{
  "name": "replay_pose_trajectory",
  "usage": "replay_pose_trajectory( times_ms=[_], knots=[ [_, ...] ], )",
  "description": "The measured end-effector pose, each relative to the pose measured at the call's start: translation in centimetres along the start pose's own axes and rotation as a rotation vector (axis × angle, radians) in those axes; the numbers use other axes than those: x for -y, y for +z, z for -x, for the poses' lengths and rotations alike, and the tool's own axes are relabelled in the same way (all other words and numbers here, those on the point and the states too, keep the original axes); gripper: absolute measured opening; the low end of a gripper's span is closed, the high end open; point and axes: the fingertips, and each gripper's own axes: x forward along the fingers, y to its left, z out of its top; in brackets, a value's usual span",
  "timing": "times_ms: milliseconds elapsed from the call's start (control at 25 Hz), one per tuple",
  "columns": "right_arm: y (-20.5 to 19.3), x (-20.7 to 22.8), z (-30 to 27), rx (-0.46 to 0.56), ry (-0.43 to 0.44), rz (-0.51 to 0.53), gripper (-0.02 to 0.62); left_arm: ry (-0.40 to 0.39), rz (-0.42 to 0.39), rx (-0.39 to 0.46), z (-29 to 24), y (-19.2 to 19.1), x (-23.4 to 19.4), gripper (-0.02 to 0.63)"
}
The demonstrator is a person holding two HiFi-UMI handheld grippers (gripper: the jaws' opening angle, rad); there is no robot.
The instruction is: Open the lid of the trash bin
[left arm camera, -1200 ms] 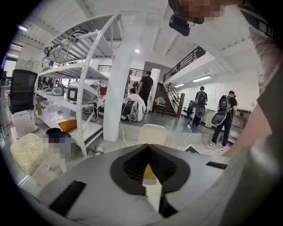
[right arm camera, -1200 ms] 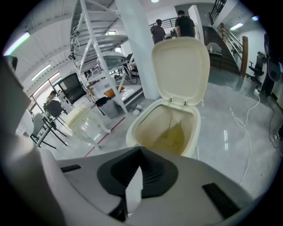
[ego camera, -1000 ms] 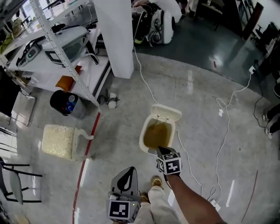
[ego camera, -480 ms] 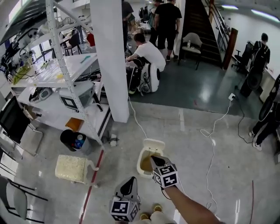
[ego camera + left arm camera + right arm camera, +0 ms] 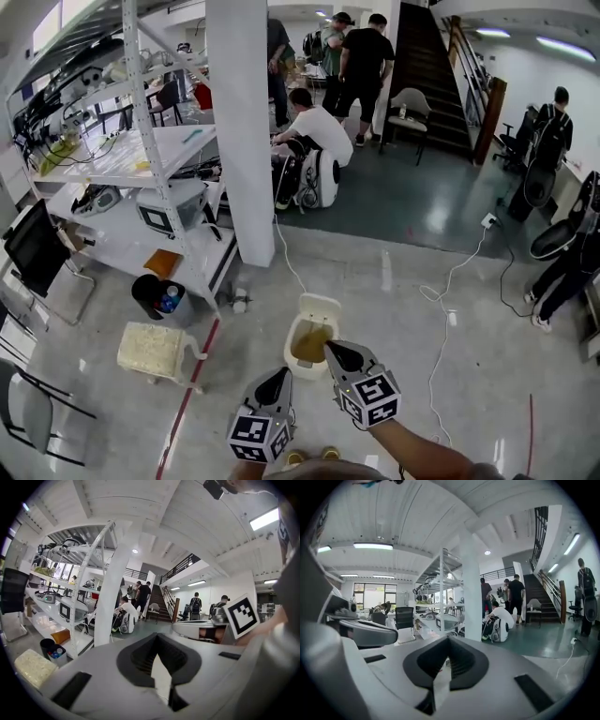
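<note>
The small white trash bin (image 5: pixel 302 344) stands on the floor with its lid (image 5: pixel 319 307) tipped up and back, showing a brownish liner inside. My right gripper (image 5: pixel 335 353) hovers just to the near right of the bin's rim, apart from it, shut and holding nothing. My left gripper (image 5: pixel 276 382) hangs lower and to the left, also shut and empty. Both gripper views look level across the room, so the bin is out of their sight. The left gripper (image 5: pixel 157 644) and right gripper (image 5: pixel 446 645) show their dark pads meeting in a narrow wedge.
A white pillar (image 5: pixel 241 141) and metal shelving (image 5: pixel 150 150) stand behind the bin to the left. A black bucket (image 5: pixel 157 296) and a pale cushion stool (image 5: pixel 153 348) sit on the left floor. White cables (image 5: pixel 448 309) trail at the right. Several people are at the back.
The head camera has tilted up, showing more of the room. My right gripper has drawn back from the bin's front rim towards me. The lid stays open.
</note>
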Motion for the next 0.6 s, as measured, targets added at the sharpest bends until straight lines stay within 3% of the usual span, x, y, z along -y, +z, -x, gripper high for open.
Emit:
replay_pose_trajectory(
  times_ms=[320,600],
  knots=[
    [3.3,-3.1,8.3,0.129,0.039,0.025,0.034,-0.061,-0.09,0.04,2.1,2.6,3.7,0.0],
    [3.5,-3.8,12.0,0.183,-0.058,0.097,0.034,-0.088,-0.146,0.074,3.5,2.8,6.2,0.0]
  ],
)
